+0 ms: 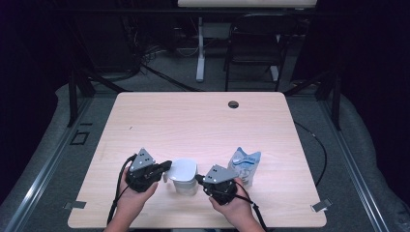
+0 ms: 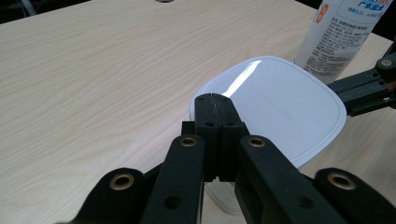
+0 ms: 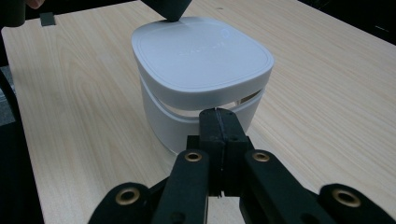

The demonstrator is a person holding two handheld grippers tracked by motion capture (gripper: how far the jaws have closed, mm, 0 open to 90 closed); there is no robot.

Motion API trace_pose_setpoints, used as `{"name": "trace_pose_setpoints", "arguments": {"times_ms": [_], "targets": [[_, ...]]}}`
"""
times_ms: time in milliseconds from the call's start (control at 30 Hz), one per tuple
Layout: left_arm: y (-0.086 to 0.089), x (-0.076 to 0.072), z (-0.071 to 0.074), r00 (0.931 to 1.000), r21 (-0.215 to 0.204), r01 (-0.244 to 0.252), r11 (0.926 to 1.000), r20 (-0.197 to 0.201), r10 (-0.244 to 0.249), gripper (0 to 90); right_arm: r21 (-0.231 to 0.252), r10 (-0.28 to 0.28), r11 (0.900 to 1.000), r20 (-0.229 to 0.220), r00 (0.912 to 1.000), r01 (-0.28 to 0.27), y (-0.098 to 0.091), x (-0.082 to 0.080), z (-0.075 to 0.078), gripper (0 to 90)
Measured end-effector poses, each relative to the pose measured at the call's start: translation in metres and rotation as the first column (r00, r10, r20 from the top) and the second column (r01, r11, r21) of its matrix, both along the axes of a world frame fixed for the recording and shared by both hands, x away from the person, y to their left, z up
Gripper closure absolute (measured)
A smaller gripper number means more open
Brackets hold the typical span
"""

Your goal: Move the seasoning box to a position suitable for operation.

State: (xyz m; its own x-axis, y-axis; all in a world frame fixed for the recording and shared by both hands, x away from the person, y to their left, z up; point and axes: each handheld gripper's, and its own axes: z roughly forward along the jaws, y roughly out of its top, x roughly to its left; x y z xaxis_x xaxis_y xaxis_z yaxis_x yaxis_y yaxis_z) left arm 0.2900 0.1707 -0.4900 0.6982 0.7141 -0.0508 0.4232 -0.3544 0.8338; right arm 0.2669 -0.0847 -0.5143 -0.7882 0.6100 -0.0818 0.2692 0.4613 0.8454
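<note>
Left gripper [image 1: 165,166] and right gripper [image 1: 198,179], jaws together, flank white rounded-square lidded plastic container [image 1: 184,174]. Right gripper view: gap under lid.

Wooden table [image 1: 193,121]; white container [image 1: 184,176]; pouch [image 1: 244,164]

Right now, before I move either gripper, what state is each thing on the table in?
White rounded-square lidded container: upright on the table, lid on, a slit visible under the lid on the side facing the right gripper.
Blue-and-white printed refill pouch: standing upright, apart from the container.
Left gripper: shut, tips at the lid's edge, gripping nothing.
Right gripper: shut, tips by the container's side, gripping nothing.
Light wooden table: bare beyond these.
</note>
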Motion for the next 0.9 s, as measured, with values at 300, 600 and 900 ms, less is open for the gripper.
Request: {"name": "trace_pose_setpoints", "arguments": {"times_ms": [300,600,900], "targets": [[0.0001,-0.0004,-0.0005,1.0,-0.005,-0.003,1.0,0.003,0.003,90.0,-0.001,0.001,1.0,0.001,1.0,-0.001,0.0,-0.0004,-0.0001,90.0],[0.0007,-0.0005,-0.0006,1.0,-0.006,-0.004,1.0,0.002,0.004,90.0,0.0,-0.002,1.0,0.002,1.0,0.002,0.0001,-0.0002,-0.0001,90.0],[0.0017,-0.0005,-0.0009,1.0,-0.006,-0.009,0.9999,0.003,0.009,90.0,-0.003,-0.001,1.0,0.004,1.0,0.001,0.0003,-0.0002,-0.0002,90.0]]}}
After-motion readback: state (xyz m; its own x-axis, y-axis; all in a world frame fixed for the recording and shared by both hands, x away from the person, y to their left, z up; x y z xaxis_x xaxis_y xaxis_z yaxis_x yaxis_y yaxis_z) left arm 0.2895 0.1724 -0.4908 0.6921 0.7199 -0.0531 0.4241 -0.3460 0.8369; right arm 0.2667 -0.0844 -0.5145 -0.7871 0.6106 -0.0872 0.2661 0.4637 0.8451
